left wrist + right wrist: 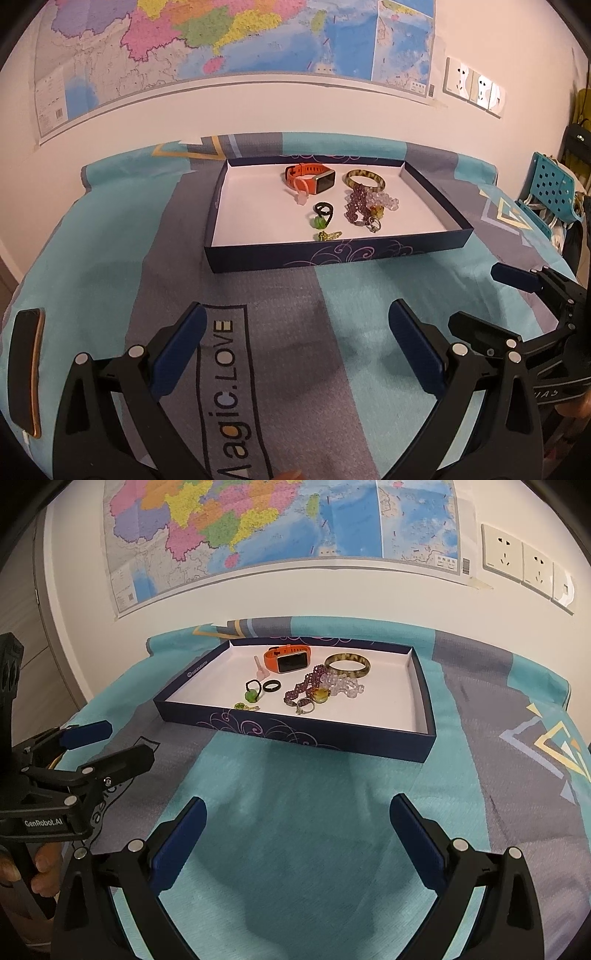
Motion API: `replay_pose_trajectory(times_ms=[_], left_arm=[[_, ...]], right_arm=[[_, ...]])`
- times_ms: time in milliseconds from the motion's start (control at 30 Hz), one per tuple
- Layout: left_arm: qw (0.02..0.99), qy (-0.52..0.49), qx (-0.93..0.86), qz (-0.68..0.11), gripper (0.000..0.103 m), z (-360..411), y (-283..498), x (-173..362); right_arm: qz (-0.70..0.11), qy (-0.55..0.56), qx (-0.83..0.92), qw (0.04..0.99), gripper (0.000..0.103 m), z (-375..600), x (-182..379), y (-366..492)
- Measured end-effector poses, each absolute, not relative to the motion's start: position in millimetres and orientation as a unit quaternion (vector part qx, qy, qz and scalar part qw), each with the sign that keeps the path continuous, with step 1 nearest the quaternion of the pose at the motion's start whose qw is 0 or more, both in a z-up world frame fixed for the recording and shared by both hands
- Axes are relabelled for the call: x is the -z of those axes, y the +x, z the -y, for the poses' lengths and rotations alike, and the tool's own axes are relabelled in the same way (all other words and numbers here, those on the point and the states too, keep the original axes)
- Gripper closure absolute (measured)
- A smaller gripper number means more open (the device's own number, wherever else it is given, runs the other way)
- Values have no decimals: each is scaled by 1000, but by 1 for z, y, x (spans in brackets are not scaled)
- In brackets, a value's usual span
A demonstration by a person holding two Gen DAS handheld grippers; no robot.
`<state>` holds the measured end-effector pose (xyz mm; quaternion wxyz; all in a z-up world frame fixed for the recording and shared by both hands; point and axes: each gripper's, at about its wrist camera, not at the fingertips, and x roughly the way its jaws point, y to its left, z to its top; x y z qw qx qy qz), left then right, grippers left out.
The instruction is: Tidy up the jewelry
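Observation:
A shallow dark blue tray (332, 254) (314, 734) with a white inside sits on the teal and grey cloth. In it lie an orange watch (310, 177) (288, 659), a brown patterned bangle (365, 180) (347, 665), a purple bead bracelet (355, 203) (304, 685), a clear bead bracelet (388, 201) (345, 686), a black ring (323, 210) (271, 686), a green pendant (319, 222) (252, 695) and small rings. My left gripper (297, 310) (118, 744) is open and empty, in front of the tray. Beside it, my right gripper (299, 803) (484, 299) is also open and empty.
A dark phone (26, 369) lies at the cloth's left edge. A wall with a map (280, 524) and power sockets (528, 563) stands right behind the tray. A blue perforated chair (550, 184) is off the right side. A hand (40, 871) holds the left gripper's handle.

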<state>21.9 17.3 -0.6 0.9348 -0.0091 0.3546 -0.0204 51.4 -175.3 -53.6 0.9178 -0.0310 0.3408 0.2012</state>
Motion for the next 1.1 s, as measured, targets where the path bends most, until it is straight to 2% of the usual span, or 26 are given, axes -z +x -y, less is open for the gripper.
replay_pose_trajectory(times_ms=[1100], left_arm=[[931, -7, 19, -363, 6, -14, 22, 5]], right_arm=[[-351, -25, -199, 915, 7, 177, 58, 55]])
